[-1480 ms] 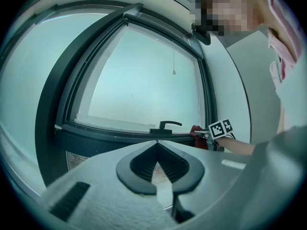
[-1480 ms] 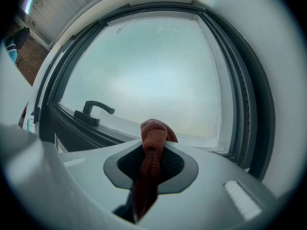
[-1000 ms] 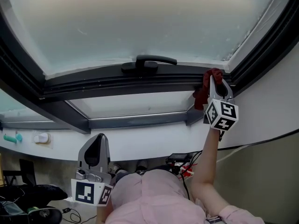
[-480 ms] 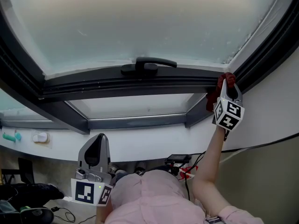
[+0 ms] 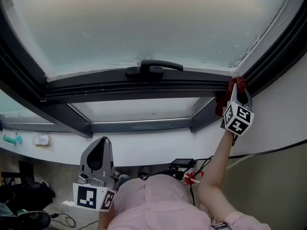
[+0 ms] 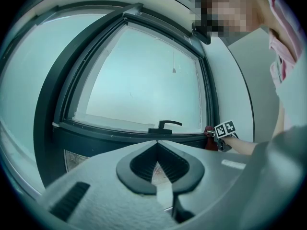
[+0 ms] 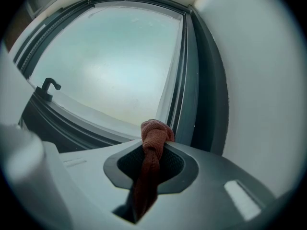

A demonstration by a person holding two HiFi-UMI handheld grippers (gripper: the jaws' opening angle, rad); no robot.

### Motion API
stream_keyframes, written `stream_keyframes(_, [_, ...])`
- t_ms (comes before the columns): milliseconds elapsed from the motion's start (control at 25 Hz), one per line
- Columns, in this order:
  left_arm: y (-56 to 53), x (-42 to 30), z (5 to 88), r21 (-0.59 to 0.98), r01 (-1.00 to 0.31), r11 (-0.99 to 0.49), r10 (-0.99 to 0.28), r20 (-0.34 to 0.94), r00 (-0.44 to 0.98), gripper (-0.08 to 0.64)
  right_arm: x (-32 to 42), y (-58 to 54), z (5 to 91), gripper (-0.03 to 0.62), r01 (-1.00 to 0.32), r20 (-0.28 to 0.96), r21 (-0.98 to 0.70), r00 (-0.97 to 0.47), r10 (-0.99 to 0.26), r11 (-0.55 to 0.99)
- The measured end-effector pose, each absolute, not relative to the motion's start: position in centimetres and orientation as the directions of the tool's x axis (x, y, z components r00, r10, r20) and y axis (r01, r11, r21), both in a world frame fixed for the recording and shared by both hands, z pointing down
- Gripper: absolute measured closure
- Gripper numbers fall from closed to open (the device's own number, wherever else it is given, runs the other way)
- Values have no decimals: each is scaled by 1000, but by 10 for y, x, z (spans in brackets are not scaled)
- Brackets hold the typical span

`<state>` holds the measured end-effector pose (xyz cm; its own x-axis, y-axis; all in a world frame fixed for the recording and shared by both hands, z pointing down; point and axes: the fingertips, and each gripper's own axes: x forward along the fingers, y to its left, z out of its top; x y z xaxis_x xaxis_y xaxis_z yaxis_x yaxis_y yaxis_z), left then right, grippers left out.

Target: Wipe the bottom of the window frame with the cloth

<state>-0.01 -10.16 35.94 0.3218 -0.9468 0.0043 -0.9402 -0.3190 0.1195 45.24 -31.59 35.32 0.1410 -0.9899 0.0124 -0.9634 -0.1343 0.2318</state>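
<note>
A person stands at a large window with a dark frame. The right hand-held gripper, at 3 o'clock in the head view, is clamped on a dark red cloth. The cloth appears to press into the corner where the bottom of the window frame meets the right upright, at 3 o'clock from the window handle.

Judging by this, the wiping step is in hand, with the cloth at the rail's far right end. The next move likely calls for a steady sweep along the rail toward 9 o'clock, keeping the cloth pressed down and passing under the handle without snagging it.

The left hand-held gripper hangs low by the person's body at 7 o'clock, well apart from the window.

The right gripper view shows what the head view cannot. The cloth bunches into a rounded wad at the tips of the hand-held gripper, and a tail runs back between the jaws.

The left gripper view shows the left hand-held gripper with its jaws together and nothing between them. It also takes in the whole window, with the right hand-held gripper small at 3 o'clock.
</note>
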Motion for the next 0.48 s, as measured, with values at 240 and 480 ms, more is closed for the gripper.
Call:
stream_keyframes(240, [-100, 0, 358, 118, -939, -324, -945, 2, 326, 565, 453, -314, 353, 531, -967, 5, 212, 142, -990, -137])
stream_keyframes(480, [-99, -2, 356, 118, -937, -328, -944, -3, 330, 565, 453, -314, 354, 531, -970, 7, 199, 140, -990, -136])
